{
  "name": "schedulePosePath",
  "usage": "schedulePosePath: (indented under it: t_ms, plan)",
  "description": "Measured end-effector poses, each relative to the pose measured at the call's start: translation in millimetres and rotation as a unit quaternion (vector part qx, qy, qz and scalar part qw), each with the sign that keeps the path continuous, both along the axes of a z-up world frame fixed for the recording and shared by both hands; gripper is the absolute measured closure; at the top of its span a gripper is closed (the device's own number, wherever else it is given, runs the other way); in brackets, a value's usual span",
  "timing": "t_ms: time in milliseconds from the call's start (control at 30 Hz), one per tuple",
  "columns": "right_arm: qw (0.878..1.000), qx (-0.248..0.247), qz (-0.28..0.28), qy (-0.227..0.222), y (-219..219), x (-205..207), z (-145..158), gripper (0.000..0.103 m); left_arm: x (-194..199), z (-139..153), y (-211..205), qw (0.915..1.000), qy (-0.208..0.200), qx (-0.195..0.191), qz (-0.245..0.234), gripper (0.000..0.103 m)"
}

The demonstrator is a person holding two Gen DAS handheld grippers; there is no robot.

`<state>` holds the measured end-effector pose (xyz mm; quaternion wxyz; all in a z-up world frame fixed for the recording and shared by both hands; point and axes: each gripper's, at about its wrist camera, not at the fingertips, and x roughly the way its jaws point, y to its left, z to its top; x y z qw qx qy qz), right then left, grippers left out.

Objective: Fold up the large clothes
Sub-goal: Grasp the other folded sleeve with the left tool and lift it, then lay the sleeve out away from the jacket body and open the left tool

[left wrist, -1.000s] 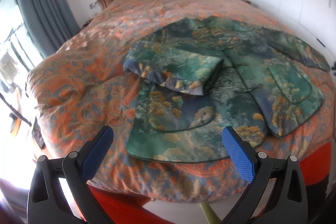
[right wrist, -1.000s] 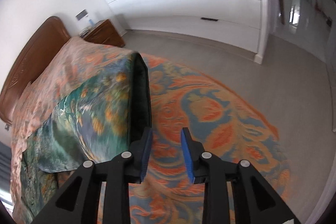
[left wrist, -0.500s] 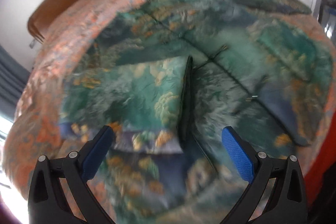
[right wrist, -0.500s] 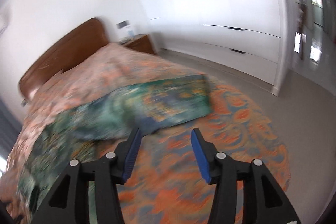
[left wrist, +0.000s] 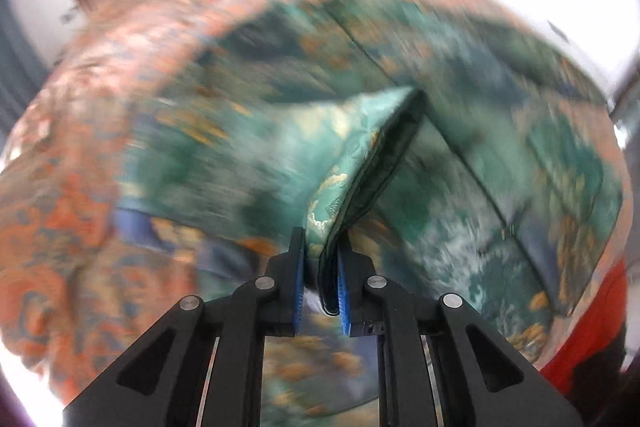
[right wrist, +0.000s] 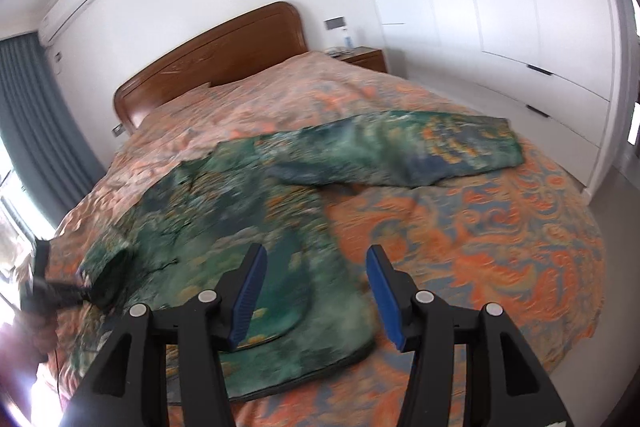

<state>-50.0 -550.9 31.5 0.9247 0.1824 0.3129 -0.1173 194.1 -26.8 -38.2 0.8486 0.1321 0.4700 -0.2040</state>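
bedroom setting: a wide bed (right wrist: 500, 227) with an orange patterned cover stood against a wooden headboard (right wrist: 212, 55), white wardrobes (right wrist: 520, 7) along one wall. the task garment, a large green brocade jacket (right wrist: 224, 203), lay spread across the cover, one sleeve (right wrist: 420, 151) stretched toward the wardrobe side. the left gripper (left wrist: 322, 287) was clamped tight on a folded edge of the jacket, fabric pinched between its blue pads (left wrist: 298, 291) and rising in a ridge ahead of them. the right gripper (right wrist: 316, 291) was empty, jaws partly apart with nothing between them, hovering above the hem near the foot of the bed. judged step: carrying the gripped edge across the body. recommended practice was to hold the edge low and taut, pull it straight over the front closure, and use the free gripper on the matching lower corner so the fold line stayed parallel. slack or a skewed pull would likely wrinkle the padded layers.
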Motion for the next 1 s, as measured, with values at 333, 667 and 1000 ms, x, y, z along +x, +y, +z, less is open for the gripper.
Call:
schedulePosePath:
  t_ms: [333, 667, 1000]
  plan:
    - [0.997, -0.001, 0.075, -0.006, 59.4, 12.7, 2.8, 0.05, 24.2, 78.1, 154.2, 0.9741, -0.105, 0.017, 0.2, 0.091]
    - [0.996, 0.007, 0.093, 0.006, 74.5, 13.3, -4.2, 0.05, 13.2, 37.0, 251.1, 0.9308, -0.1, 0.071, 0.344, 0.091]
    - [0.995, 0.001, 0.101, 0.021, 83.8, 14.8, -10.4, 0.05, 19.1, 8.6, 285.1, 0.9102, -0.065, 0.059, 0.405, 0.089]
